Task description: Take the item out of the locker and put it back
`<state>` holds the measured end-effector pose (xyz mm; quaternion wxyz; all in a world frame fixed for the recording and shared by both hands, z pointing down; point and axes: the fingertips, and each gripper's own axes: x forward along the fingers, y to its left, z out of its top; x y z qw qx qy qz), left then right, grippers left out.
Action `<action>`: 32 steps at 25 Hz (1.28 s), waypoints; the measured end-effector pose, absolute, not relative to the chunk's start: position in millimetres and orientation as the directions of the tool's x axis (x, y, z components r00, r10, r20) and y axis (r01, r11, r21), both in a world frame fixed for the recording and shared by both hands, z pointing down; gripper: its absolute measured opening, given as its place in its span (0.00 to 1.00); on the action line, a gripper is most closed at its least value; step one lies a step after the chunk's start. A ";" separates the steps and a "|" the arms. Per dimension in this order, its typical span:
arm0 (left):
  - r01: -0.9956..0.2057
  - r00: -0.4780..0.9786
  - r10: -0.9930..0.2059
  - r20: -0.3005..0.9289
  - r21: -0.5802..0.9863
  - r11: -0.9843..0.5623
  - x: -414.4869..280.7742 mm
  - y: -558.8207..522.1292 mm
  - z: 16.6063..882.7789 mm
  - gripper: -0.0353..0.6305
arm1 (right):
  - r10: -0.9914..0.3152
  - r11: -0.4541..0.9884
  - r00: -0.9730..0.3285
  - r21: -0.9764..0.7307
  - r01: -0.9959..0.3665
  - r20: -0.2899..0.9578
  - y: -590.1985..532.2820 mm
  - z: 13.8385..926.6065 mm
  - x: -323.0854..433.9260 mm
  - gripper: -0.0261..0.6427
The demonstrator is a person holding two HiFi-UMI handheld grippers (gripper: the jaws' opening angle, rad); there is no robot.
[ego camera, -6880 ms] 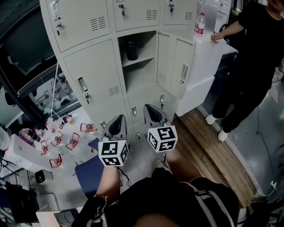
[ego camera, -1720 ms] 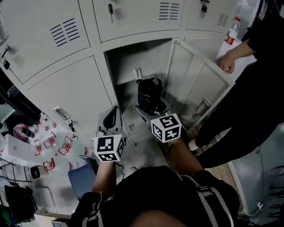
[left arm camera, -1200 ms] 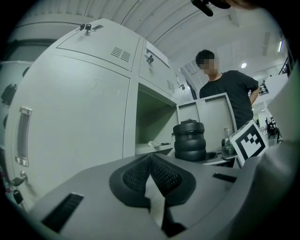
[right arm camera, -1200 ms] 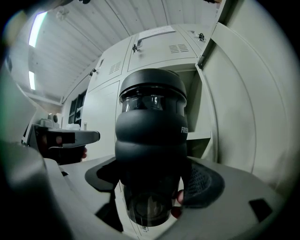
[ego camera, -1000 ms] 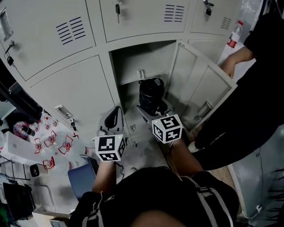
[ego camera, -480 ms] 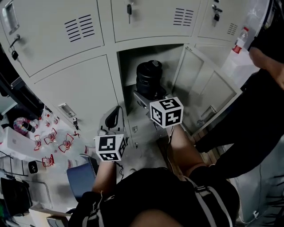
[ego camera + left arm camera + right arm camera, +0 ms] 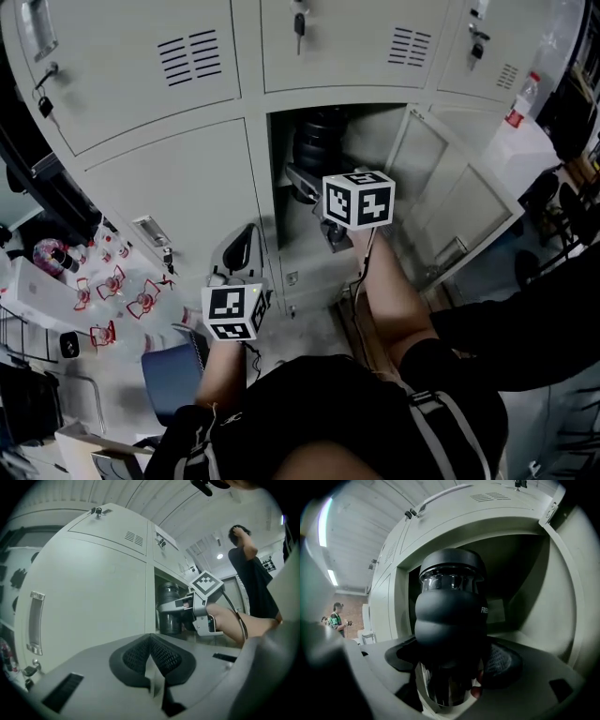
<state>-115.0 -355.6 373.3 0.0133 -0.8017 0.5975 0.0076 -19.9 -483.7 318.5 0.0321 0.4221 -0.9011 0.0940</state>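
A black ribbed bottle (image 7: 451, 616) with a clear band under its lid stands upright between my right gripper's (image 7: 452, 670) pads, which are shut on its lower body. In the head view the bottle (image 7: 319, 141) sits inside the open locker compartment (image 7: 281, 141), with the right gripper (image 7: 314, 183) at the opening. The left gripper view shows the bottle (image 7: 169, 611) and the right gripper (image 7: 187, 605) from the side. My left gripper (image 7: 151, 654) is shut on nothing and hangs lower left (image 7: 239, 253), in front of a closed locker door (image 7: 178, 197).
The compartment's door (image 7: 455, 202) stands open to the right. A person's dark-clothed leg (image 7: 525, 323) is at the right. A plastic water bottle (image 7: 521, 98) stands on a white cabinet. A blue seat (image 7: 173, 375) and a table with red items (image 7: 112, 300) lie lower left.
My right gripper has risen and gone forward, carrying the black bottle up into the open compartment. The left gripper has stayed where it was. The person at the right has stepped back.
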 end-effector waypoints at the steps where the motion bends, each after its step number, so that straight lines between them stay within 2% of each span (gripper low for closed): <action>1: -0.959 0.283 -0.959 -0.030 -0.012 -0.282 -116.6 -356.4 372.7 0.07 | -0.750 0.631 -0.648 -0.148 -0.761 0.134 -486.6 315.6 -21.9 0.65; 5: -0.962 0.273 -0.961 -0.035 -0.016 -0.273 -121.5 -359.4 370.1 0.07 | -0.724 0.659 -0.680 -0.174 -0.732 0.115 -494.5 302.4 -31.2 0.65; 19: -0.972 0.235 -0.971 -0.041 -0.019 -0.234 -136.7 -359.5 368.7 0.07 | -0.796 0.597 -0.588 0.026 -0.802 0.144 -544.3 305.2 -51.6 0.65; 29: -0.968 0.249 -0.968 -0.019 -0.021 -0.248 -131.0 -358.5 374.0 0.07 | -0.766 0.637 -0.636 -0.024 -0.771 0.094 -548.5 307.2 -55.1 0.63; 32: -0.964 0.264 -0.964 -0.018 -0.021 -0.264 -123.9 -360.0 372.6 0.07 | -0.768 0.638 -0.640 -0.047 -0.769 0.043 -541.3 301.8 -46.1 0.70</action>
